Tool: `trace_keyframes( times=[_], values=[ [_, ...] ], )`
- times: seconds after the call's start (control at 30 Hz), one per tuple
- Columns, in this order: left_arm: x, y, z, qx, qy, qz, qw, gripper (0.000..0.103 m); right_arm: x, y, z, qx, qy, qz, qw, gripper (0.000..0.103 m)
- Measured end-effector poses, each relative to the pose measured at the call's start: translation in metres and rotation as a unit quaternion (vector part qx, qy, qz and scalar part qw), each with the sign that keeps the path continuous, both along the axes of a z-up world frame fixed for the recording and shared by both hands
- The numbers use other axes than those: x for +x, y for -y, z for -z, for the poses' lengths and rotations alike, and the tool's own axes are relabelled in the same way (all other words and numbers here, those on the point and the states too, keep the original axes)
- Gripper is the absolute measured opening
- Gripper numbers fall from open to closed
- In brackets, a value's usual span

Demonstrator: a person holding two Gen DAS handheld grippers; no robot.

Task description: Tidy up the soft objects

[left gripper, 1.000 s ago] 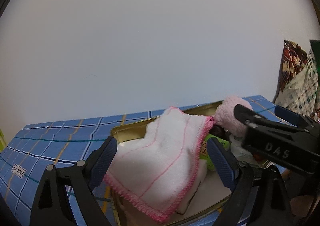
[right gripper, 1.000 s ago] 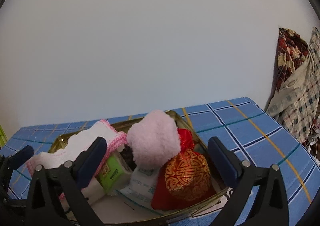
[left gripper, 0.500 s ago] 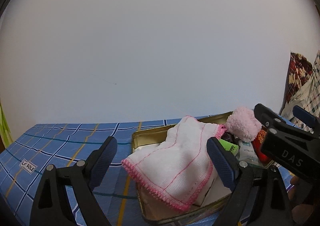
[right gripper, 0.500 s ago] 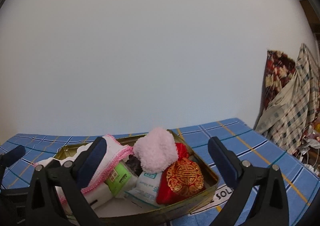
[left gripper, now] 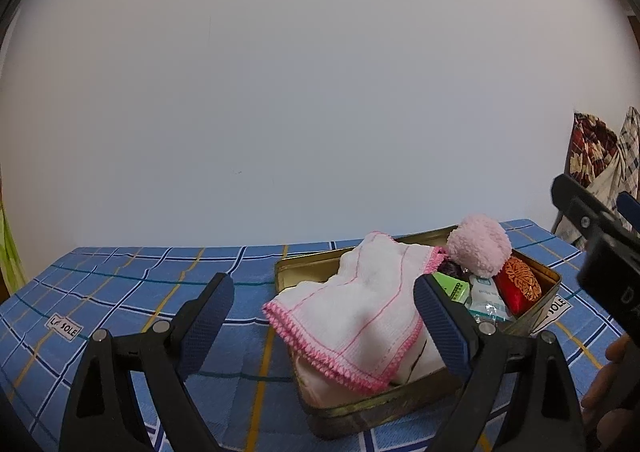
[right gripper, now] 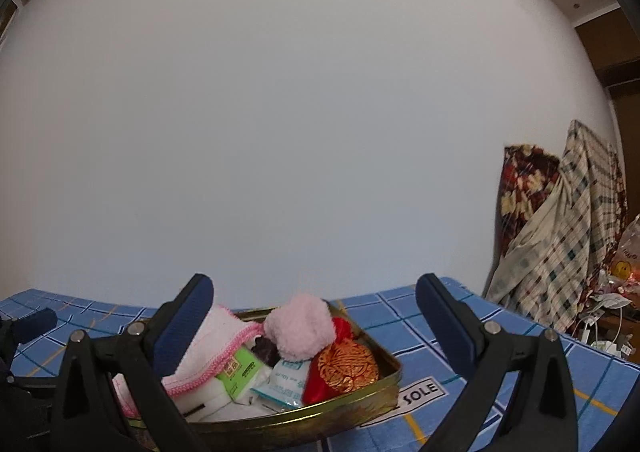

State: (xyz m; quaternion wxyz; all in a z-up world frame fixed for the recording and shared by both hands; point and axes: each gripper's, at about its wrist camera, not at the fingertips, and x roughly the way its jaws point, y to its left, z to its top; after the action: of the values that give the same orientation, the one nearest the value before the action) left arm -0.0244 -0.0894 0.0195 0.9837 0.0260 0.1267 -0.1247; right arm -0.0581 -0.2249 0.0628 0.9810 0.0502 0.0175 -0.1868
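Both my tools are spread wide and carry nothing: left tool (left gripper: pixel 324 316), right tool (right gripper: pixel 316 316). The soft items sit packed in the gold tin (left gripper: pixel 400 406) on the blue checked bench (left gripper: pixel 132 284). The pink-edged white cloth (left gripper: pixel 360 308) drapes over the tin's near-left rim, directly ahead between my left tool's fingers; that tool is nearer. The pink pompom (right gripper: pixel 300 326) lies ahead of my right tool.

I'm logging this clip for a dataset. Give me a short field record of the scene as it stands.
surface: blue checked cloth
container: gold tin
in tin: white towel with pink edging, pink fluffy ball, red and gold pouch, green packet, wipes packet
towel: draped over tin's rim
left tool: open, empty
right tool: open, empty
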Motion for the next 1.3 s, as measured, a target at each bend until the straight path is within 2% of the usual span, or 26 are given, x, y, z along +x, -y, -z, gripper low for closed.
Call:
trace_keyframes(
  times=[0.4,1.3],
  values=[
    [-0.008,-0.010,-0.001,-0.011,0.006,-0.012,0.9998,0.093,-0.021,-0.016,-0.005,-0.035,0.024,0.010,0.999,0.103],
    [-0.010,-0.011,-0.001,-0.002,-0.002,-0.007,1.0000,0.094,-0.022,-0.015,-0.005,-0.036,0.025,0.005,0.999,0.103]
  ],
)
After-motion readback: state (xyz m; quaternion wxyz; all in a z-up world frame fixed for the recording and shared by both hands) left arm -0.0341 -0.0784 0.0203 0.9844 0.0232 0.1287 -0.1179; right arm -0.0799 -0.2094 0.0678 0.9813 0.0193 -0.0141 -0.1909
